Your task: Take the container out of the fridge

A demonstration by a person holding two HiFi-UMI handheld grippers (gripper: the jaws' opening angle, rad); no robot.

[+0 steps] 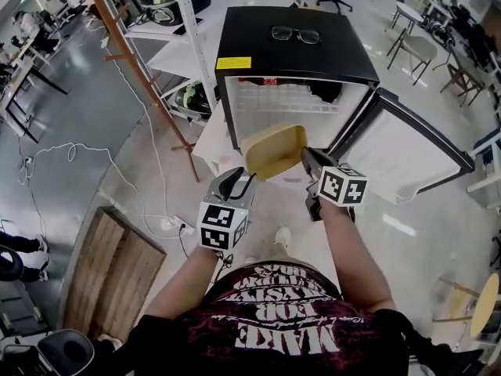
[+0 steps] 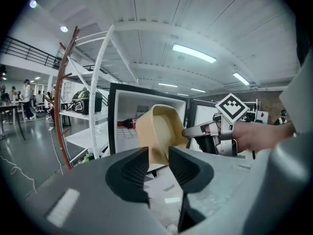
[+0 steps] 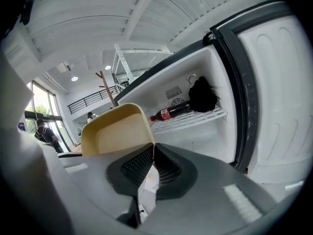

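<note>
a glossy grey floor (image 1: 94,108) spreads under a white shelving rack (image 1: 192,34) and a leaning brown pole (image 1: 137,69). a wooden board (image 1: 113,269) lies near white cables (image 1: 72,146). chairs (image 1: 419,49) stand far right. strip lights (image 2: 193,53) cross the white ceiling.

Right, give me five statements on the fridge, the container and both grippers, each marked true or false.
1. The right gripper is shut on the yellow container's rim. True.
2. The door is closed. False: the fridge door stands wide open.
3. A pair of glasses lies on top of the fridge. True.
4. The container rests inside on the shelf. False: it is held in front of the fridge; the wire shelf bears a soda bottle.
5. Both grippers are shut. False: the left gripper has its jaws apart.
</note>
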